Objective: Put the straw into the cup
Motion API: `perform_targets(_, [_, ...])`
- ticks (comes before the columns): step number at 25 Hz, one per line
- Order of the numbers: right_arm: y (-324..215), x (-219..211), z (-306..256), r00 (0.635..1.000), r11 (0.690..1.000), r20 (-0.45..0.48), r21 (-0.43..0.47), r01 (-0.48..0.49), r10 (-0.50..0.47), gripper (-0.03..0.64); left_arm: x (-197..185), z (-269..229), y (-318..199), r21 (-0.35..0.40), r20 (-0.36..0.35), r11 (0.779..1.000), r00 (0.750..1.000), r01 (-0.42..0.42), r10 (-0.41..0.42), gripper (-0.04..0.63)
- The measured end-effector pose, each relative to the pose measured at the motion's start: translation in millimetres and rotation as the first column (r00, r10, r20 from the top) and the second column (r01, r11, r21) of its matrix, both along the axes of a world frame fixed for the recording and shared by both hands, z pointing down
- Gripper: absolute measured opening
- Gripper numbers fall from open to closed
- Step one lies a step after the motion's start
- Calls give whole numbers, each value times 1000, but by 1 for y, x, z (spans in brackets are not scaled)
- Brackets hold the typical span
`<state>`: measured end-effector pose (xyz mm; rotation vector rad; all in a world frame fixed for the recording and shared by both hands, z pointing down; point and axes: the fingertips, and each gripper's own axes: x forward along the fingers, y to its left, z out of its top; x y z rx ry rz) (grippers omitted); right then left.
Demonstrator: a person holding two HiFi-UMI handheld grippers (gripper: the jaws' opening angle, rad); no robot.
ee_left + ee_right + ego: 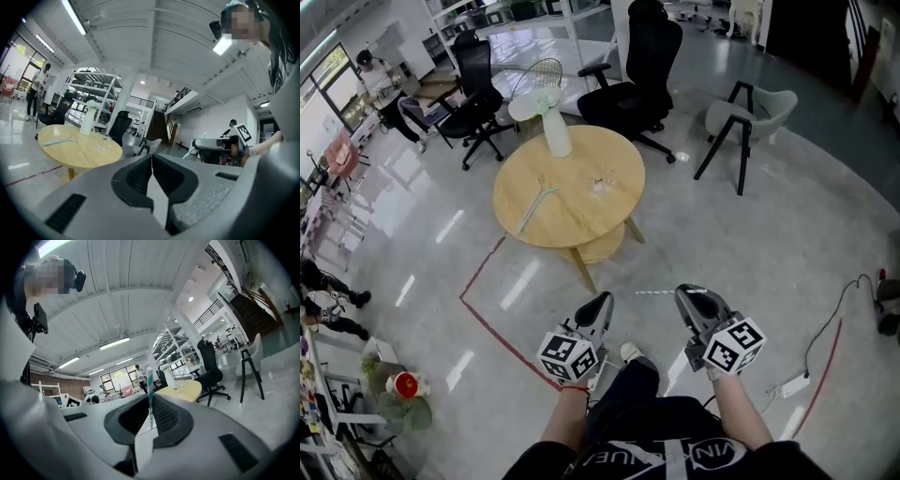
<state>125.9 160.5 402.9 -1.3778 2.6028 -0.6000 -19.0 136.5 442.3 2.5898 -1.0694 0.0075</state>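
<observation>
Well short of the round wooden worktop (572, 220), the right tool (151, 417) clenches a slim striped straw (149, 380), held level. The left tool (152, 171) is clenched, empty.

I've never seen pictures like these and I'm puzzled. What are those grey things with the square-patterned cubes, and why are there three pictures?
They are grabbing tools. A person holds one in each hand: the left gripper and the right gripper. One picture comes from a camera on the person's head, looking down. The other two come from cameras riding on each gripper. Ahead stands a round wooden table with a clear cup, a white fan and a bent straw. The right gripper pinches a striped straw. The left gripper is shut, holding nothing.
</observation>
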Motion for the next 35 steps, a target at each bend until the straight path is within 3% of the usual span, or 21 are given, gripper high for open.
perform_targets(8, [-126,-31,11,997,997,-20,-37,73,-74,21,-25,19,-115,-44,-16,998,999,43,-43,14])
perform_targets(15, [-205,-55,22,993,992,-14,-49,116,-116,21,-41,33,-184,-70,-20,996,998,53,-54,14])
perform_targets(24, [-236,-68,35,988,985,-12,-88,152,-153,21,-44,44,-209,-102,-31,992,997,71,-74,14])
perform_targets(35, [-305,-82,34,966,964,-11,-67,257,-259,21,-55,49,-260,-105,-15,978,983,180,-182,14])
